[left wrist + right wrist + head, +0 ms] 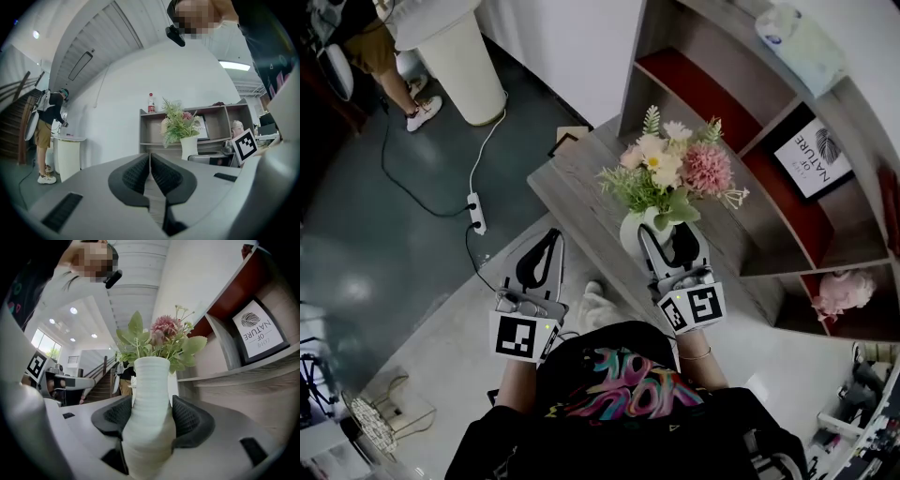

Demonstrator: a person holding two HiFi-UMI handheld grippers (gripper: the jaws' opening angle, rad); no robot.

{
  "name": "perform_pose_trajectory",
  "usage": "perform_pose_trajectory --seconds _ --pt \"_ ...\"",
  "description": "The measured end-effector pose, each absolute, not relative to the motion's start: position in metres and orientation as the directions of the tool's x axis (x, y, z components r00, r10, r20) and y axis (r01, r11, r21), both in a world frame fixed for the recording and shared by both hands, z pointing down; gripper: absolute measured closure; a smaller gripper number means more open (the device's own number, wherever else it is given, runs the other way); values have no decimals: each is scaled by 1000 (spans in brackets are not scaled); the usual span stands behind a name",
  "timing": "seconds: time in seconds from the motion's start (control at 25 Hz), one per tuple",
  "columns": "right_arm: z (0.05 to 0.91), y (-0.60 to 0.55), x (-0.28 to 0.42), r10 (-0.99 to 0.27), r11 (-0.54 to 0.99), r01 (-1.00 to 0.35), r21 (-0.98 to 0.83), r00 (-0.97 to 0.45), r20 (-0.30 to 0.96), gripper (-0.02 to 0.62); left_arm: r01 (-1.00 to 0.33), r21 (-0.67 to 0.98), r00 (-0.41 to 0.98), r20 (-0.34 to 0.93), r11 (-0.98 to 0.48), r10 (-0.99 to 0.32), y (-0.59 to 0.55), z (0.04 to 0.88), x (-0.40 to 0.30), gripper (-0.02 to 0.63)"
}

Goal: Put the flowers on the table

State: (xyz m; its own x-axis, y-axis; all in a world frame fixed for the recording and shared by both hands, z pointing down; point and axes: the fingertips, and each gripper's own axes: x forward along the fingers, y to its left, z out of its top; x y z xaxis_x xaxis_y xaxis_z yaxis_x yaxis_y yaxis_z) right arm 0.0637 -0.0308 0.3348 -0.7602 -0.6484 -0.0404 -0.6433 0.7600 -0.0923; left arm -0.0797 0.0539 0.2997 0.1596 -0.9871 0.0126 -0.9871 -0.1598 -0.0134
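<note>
White flower vase (pixel 150 399), clamped in R tool (pixel 149 420)

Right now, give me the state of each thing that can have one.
Left tool: shut, empty.
Right tool: shut on the vase.
Vase: upright, gripped at both sides.
Flowers: standing in the vase.

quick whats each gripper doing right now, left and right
left gripper: shut, nothing between its jaws.
right gripper: shut on the white vase of flowers.
</note>
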Motion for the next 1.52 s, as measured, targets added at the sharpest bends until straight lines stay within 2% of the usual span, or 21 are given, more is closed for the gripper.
perform_pose_trajectory --seconds 0.16,0.84,1.12,1.52 --pt "339 -70 54 -658 751 -653 -97 -752 -32 308 -981 -3 192 32 -192 -981 9 305 -85 574" --pt "337 -77 49 -697 716 -694 -70 -717 -20 308 -944 -20 328 35 -329 -944 -29 299 -82 574" --pt "332 -76 44 -749 662 -748 -54 -662 -18 308 -906 8 422 -7 -422 -906 -43 288 -79 574" --pt "320 -87 47 -825 565 -825 -22 -565 -13 308 -829 33 558 2 -558 -830 -67 290 -74 574"
